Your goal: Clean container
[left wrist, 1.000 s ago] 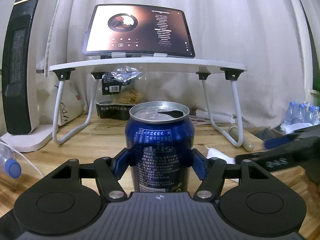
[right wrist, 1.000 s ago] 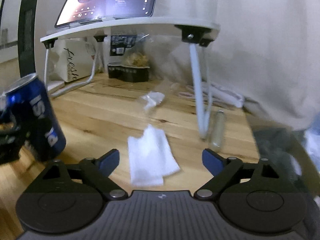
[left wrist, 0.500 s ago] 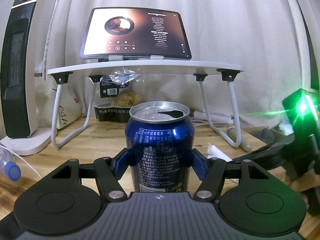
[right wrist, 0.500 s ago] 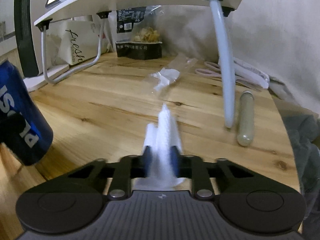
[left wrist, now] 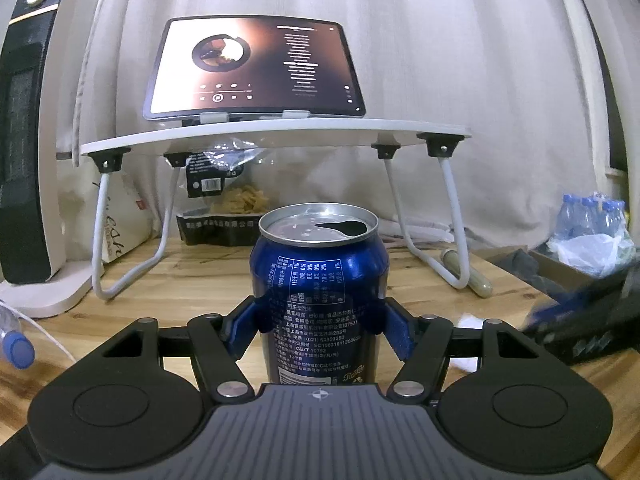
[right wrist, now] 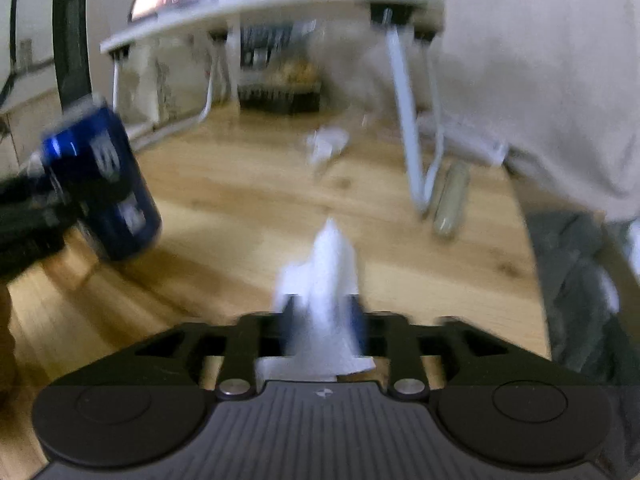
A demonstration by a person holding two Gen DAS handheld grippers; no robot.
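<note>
A blue can [left wrist: 320, 300] is pinched upright by the left gripper [left wrist: 320, 326] over the wooden worktop [left wrist: 200, 280]; a white tissue [right wrist: 324, 300] is clamped in the right gripper [right wrist: 324, 320]. A curtain [left wrist: 440, 60] is hung behind.

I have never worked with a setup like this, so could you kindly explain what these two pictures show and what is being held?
There is no robot here: a person holds a two-finger gripper in each hand, and a fisheye camera on each looks forward along its fingers.

In the left wrist view, the left gripper is closed on an opened blue can, which stands upright on the wooden table.

In the blurred right wrist view, the right gripper pinches a white tissue, and the can appears off to its left.

Behind stand a small white folding stand carrying a tablet, with a snack bag beneath.
</note>
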